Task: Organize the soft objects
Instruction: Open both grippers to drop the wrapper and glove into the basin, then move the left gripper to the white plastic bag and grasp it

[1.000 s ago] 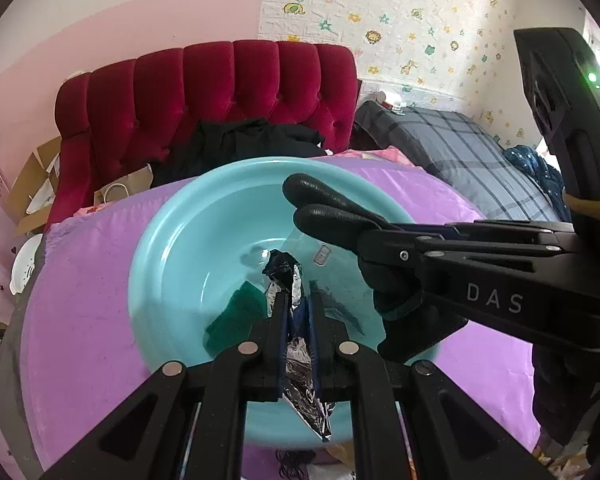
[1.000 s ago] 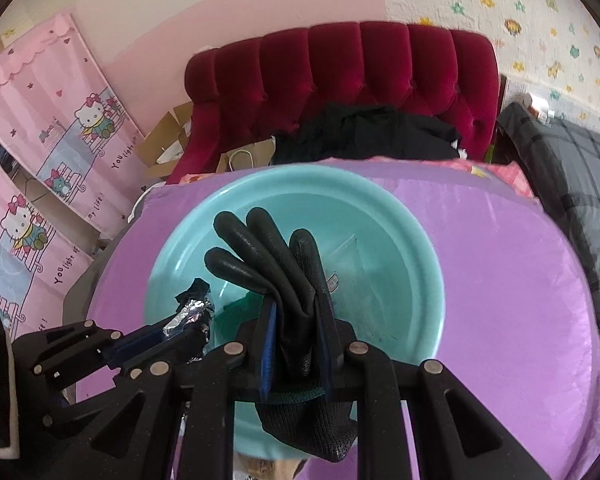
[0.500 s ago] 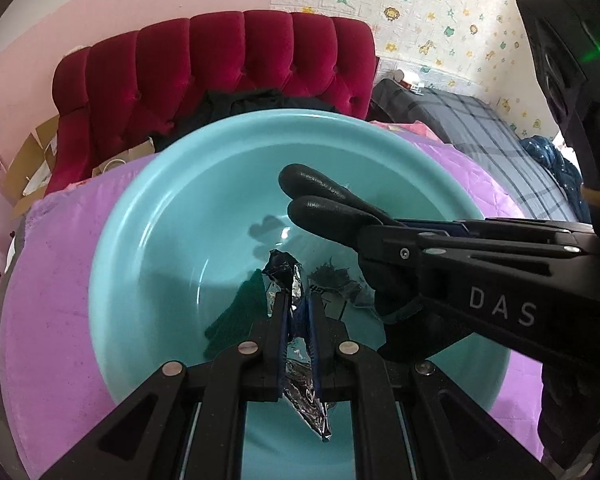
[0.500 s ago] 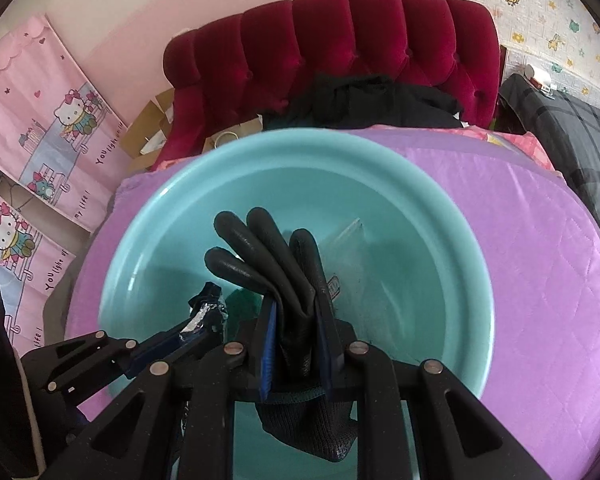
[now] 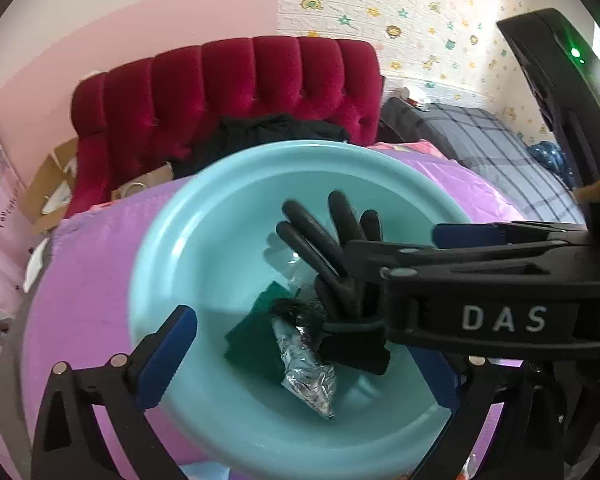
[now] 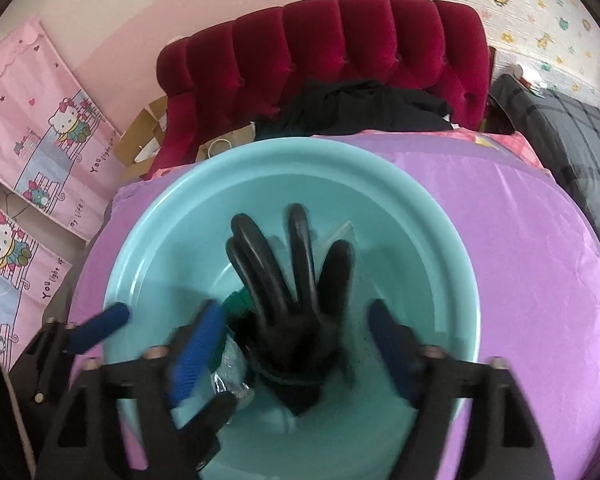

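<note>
A teal basin (image 5: 204, 208) (image 6: 420, 208) sits on a purple quilted surface. My left gripper (image 5: 300, 344) is open above it; a crinkled silver foil packet (image 5: 306, 368) lies loose below, on a dark green cloth (image 5: 256, 340). My right gripper (image 6: 296, 344) is open, its blue pads (image 6: 198, 344) spread wide. A black glove (image 6: 292, 280) (image 5: 332, 248) is loose between them, fingers spread, falling or resting in the basin. A clear plastic bag (image 6: 340, 232) lies under it. The right gripper's body crosses the left wrist view.
A red tufted headboard (image 6: 340, 52) with black clothing (image 6: 364, 108) stands behind the basin. A grey plaid blanket (image 5: 484, 140) lies at the right. Cardboard boxes (image 6: 148, 136) and pink Hello Kitty sheets (image 6: 40, 128) are at the left.
Both grippers have opened. The foil packet has dropped from the left gripper into the basin. The glove has left the right gripper's grip, and both grippers have pulled back a little.
</note>
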Available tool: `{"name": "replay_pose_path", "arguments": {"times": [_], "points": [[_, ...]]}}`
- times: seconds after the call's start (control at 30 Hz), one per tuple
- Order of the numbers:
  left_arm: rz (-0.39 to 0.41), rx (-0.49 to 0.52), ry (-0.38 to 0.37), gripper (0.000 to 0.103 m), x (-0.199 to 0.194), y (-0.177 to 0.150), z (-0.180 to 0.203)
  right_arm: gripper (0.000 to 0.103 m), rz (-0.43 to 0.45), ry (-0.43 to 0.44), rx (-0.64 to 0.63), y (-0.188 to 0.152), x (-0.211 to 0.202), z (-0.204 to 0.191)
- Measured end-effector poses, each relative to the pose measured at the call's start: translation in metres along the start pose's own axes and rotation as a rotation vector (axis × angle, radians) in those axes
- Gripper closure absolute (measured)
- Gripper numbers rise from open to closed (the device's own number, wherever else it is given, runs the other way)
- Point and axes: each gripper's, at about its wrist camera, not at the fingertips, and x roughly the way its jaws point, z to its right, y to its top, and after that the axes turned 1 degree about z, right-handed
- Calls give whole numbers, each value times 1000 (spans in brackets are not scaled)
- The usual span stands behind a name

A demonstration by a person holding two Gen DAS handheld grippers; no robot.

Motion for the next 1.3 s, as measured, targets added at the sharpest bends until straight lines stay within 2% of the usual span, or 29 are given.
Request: {"name": "replay_pose_path", "arguments": {"times": [0.13,0.43,0.73,0.93,1.3], "points": [[-5,-12,13,0,-8,-6,-3,0,29,-19,-3,-4,-9,0],[-1,-37,65,0,-45,-27,-10,0,72,-51,-44,-31,-45,-7],[18,-58,43,0,-89,-50,-12,0,92,-81,-71,-61,-89,-18],[16,-52,54,0,-109,-67,-14,0,101,-98,-76,-85,-110,-23],[30,-39,81,0,-144,-117,-23,0,97,-107,-105,-135,-132,-38]]}}
